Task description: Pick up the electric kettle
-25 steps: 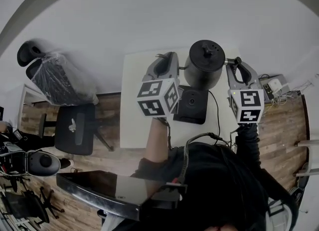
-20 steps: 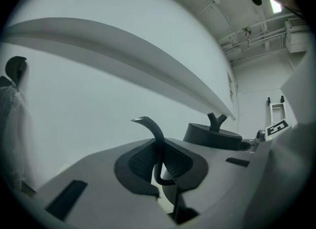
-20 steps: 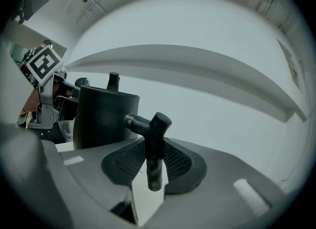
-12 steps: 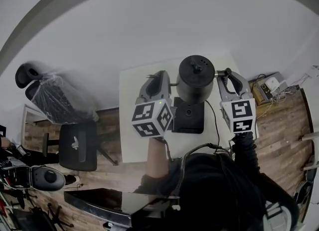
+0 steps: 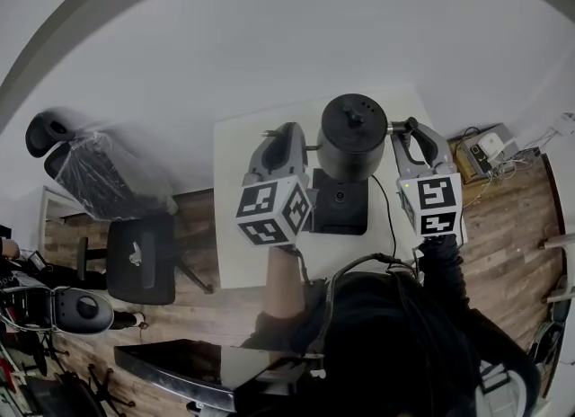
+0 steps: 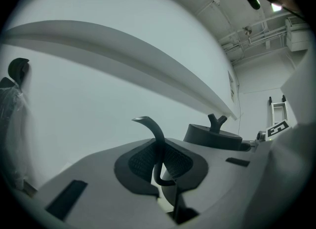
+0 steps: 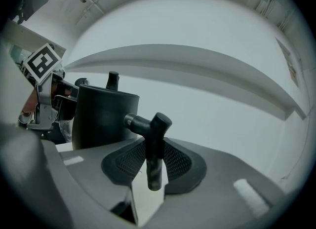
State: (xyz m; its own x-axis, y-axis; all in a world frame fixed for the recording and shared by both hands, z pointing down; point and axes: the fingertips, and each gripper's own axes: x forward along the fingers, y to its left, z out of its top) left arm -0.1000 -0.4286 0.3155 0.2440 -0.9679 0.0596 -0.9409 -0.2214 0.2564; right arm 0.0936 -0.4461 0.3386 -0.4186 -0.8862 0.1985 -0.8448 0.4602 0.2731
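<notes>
so the left tool pinches the thin curved spout of the matte black electric kettle, while the right tool is clamped on its dark T-shaped handle.

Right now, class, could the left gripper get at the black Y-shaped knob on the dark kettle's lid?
Probably not as is: the left gripper is shut on the thin curved spout, so it is occupied, though the black Y-shaped knob stands uncovered.
</notes>
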